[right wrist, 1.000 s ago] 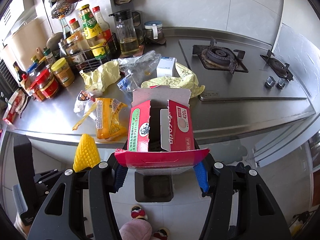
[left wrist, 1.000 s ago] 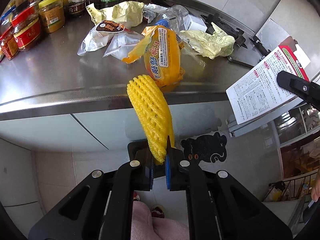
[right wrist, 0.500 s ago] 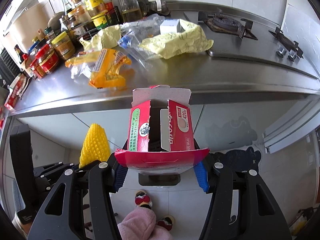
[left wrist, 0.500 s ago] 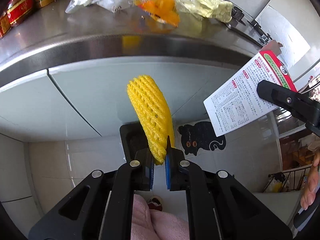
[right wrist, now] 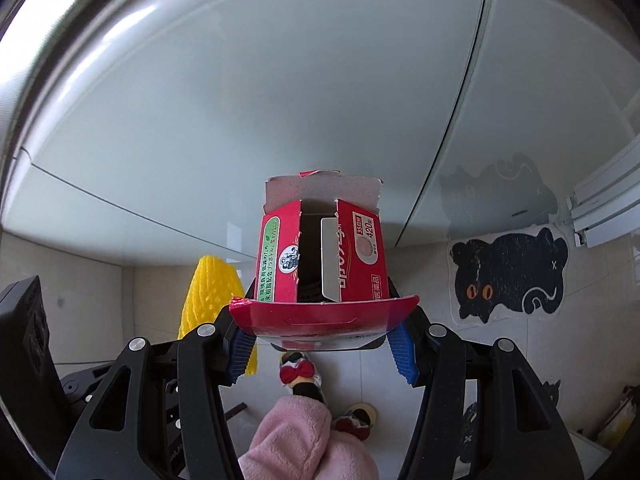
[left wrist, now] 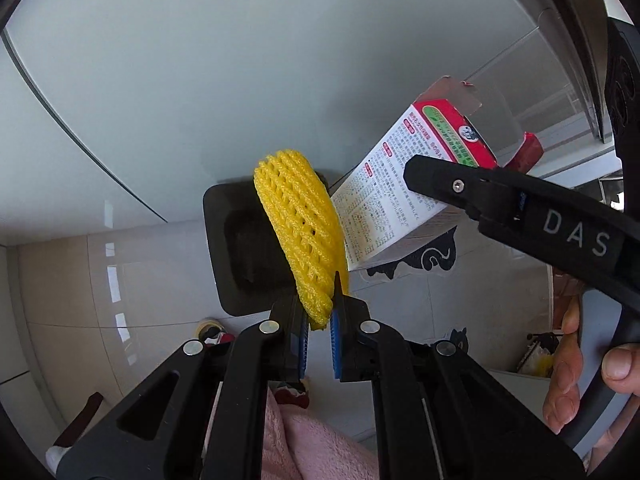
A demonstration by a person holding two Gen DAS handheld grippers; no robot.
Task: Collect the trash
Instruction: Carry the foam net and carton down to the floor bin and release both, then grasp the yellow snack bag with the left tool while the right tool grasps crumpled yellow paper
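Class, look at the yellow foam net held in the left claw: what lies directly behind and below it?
Behind the yellow foam net sits a black bin on the tiled floor, its dark opening showing. The net covers the bin's right side, so any contents there cannot be seen.

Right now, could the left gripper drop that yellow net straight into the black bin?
Probably yes. The left gripper holds the net just above the bin, with nothing between; the box sits off to the right.
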